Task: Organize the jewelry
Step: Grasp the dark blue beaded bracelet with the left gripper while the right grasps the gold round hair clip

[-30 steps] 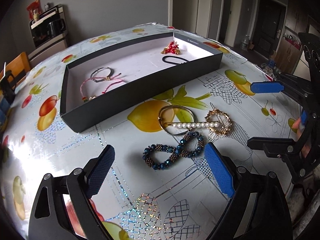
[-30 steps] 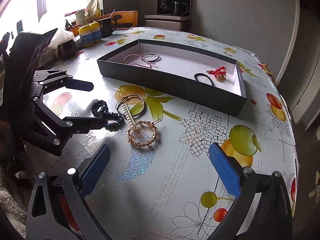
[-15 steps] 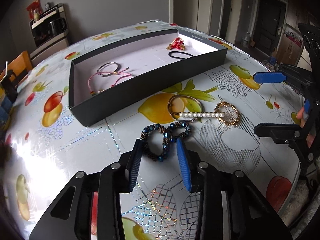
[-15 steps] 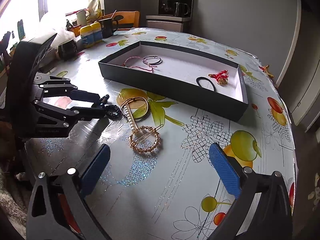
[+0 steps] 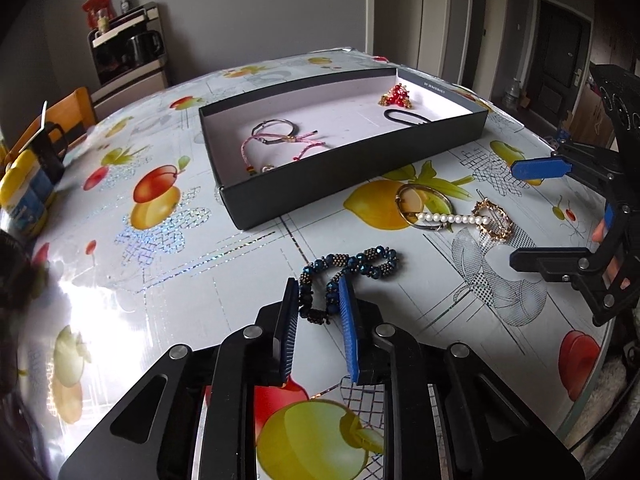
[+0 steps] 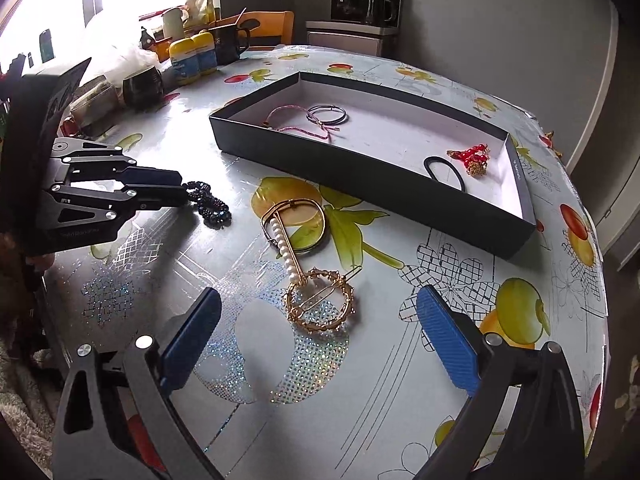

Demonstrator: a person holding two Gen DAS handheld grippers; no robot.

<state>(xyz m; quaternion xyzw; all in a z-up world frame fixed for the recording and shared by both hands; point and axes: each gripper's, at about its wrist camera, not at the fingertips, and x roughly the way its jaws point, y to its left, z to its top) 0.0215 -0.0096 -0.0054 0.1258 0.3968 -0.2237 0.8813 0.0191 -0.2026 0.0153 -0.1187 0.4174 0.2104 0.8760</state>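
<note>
Left wrist and right wrist views of a round table [image 5: 168,264] covered in a fruit-print cloth. The left claw [image 5: 319,284] is closing, its two pads at either side of one loop of the blue beaded bracelet [image 5: 352,268], which lies on the cloth; the pads sit against the beads. The rest of the bracelet trails toward a gold bangle [image 5: 420,204], a pearl hair clip [image 5: 452,219] laid across the bangle, and a gold ring-shaped clip [image 5: 494,220] touching the far end of the pearls. The right claw [image 6: 316,320] is closing from a wide spread with nothing pressed between its pads; the ring-shaped clip lies on the cloth just ahead of the gap. Beyond these pieces stands a shallow black box [image 5: 348,168] with a white floor. It holds a pink cord bracelet [image 5: 276,146] and a thin metal bangle [image 5: 276,126] at one end, a black hair tie [image 5: 404,116] and a red beaded ornament [image 5: 396,94] at the other. The box's near wall stands between the loose pieces and its floor. Yellow-capped bottles [image 6: 194,58] and dark mugs [image 6: 142,86] crowd the table's far edge.
</note>
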